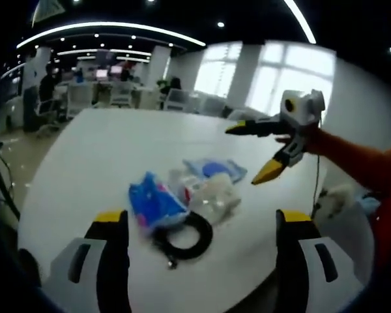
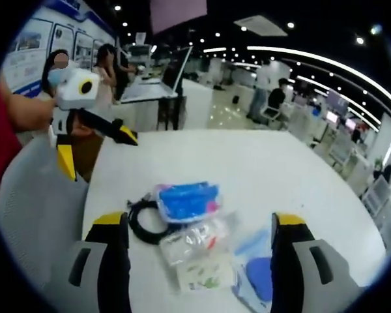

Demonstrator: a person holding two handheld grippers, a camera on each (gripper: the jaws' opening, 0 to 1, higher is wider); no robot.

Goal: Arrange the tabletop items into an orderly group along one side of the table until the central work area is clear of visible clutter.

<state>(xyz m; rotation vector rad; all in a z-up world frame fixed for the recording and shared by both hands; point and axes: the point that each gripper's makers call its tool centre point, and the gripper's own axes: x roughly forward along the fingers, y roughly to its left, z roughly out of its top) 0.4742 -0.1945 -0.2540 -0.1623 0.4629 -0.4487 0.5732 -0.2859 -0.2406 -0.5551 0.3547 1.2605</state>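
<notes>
In the left gripper view, reading from the left, the left gripper (image 1: 202, 228) hangs low over the near edge of the white tabletop (image 1: 117, 150), its jaws spread wide with nothing between them. Just ahead of them lies the clutter, all touching in one loose heap near the middle: a blue packet (image 1: 153, 201) on the left, a black cable coil (image 1: 186, 236) partly under it and nearest the jaws, a clear plastic bag (image 1: 208, 192) beside the packet, and a blue-and-clear pouch (image 1: 215, 171) behind that. Further right the right gripper (image 1: 255, 153) hovers above the tabletop, jaws parted and empty, held out on an orange sleeve (image 1: 352, 160).

The right gripper view sees the same heap from the opposite side, with the coil at the left, the blue packet behind it, the clear bag centred between that view's own open jaws, and the pouch low to the right.

Nothing appears to be gripped yet, so I judge the sorting barely begun, with both grippers poised to make a first pick. The next move likely calls for lowering one gripper onto an outer piece, the coil or the packet, and carrying it to one edge. The overlap is the hindrance: lifting one bag may drag its neighbours. Desks, chairs (image 1: 120, 94) and people stand well beyond the tabletop.
</notes>
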